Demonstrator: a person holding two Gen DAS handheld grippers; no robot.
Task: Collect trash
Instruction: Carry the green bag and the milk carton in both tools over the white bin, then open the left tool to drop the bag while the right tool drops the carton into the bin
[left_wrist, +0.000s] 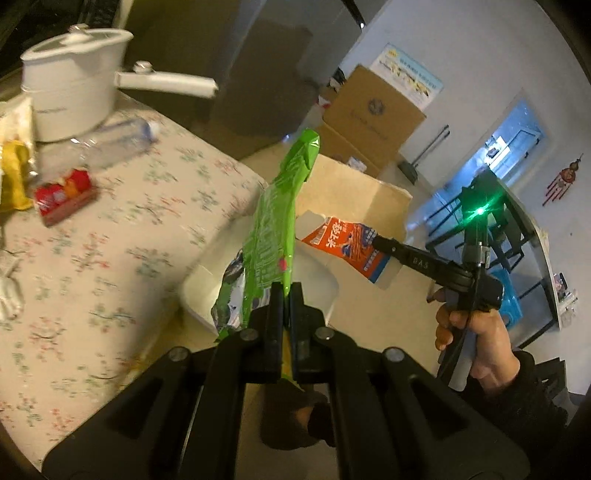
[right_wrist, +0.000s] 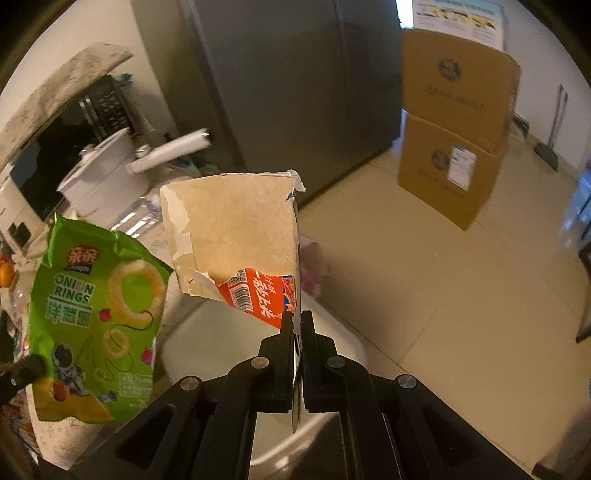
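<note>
Fingers (left_wrist: 275, 295) of the left gripper (left_wrist: 286, 291) pinch a green snack bag (left_wrist: 275, 229), while the right gripper (right_wrist: 298, 321) clamps a torn carton (right_wrist: 236, 236) above a white bin (right_wrist: 207, 332).

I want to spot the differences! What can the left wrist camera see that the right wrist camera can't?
Only the left wrist view shows the red packet on the flowery tablecloth, the yellow thing beside it, and the person's hand holding the right tool.

Only the right wrist view shows the "ONION RINGS" front of the green snack bag and the torn carton's brown inside.

Both show the bag, the carton, the white pot, the clear bottle, the white bin below and the cardboard boxes.
</note>
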